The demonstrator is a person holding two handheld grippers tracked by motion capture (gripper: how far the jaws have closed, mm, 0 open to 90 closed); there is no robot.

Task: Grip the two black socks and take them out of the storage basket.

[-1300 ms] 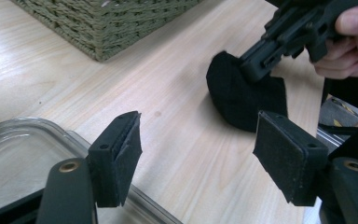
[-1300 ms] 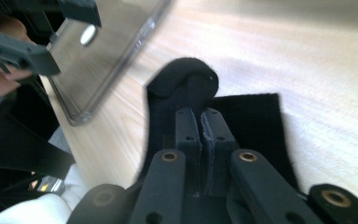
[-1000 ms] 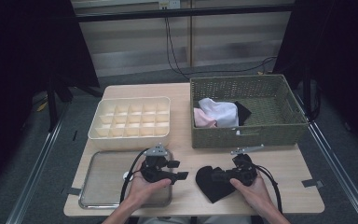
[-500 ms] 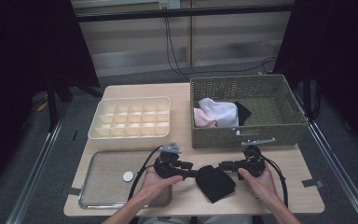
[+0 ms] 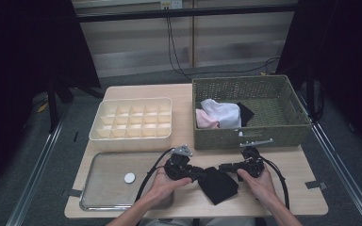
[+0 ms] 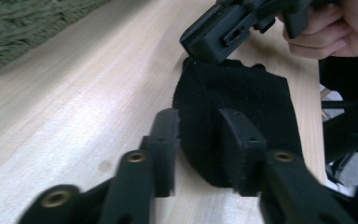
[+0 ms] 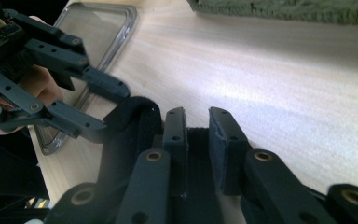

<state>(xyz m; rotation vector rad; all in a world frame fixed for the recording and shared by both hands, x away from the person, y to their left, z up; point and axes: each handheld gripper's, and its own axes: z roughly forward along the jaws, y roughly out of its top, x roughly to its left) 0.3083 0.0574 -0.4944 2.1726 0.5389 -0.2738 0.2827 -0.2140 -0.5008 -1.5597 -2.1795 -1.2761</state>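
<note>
A black cloth (image 5: 218, 184) lies flat on the wooden table (image 5: 292, 197), directly between the 2 tongs. The left gripper (image 5: 194, 173) meets it at its left edge, and the right gripper (image 5: 224, 166) at its upper right corner.

In the left gripper view, the left gripper (image 6: 200, 140) has its 2 jaws set either side of a raised fold of the black cloth (image 6: 247, 100); the jaws have just been closing, and the fold fills the gap between them, though whether the pads press it I cannot tell. In the right gripper view, the right gripper (image 7: 198, 128) has its jaws drawn close with a narrow gap, a band of the black cloth (image 7: 135, 140) running under and between them; these jaws have also been closing, and a firm pinch cannot be confirmed.

Compared with 1 second ago, the left gripper has moved from over the metal tray (image 5: 104, 175) rightward to the cloth's edge, and the cloth has gone from a rounded heap to a flatter, squarer shape. The right gripper has barely shifted.

Behind the tongs stand the divided box (image 5: 131, 120) and the woven basket (image 5: 250, 110).
</note>
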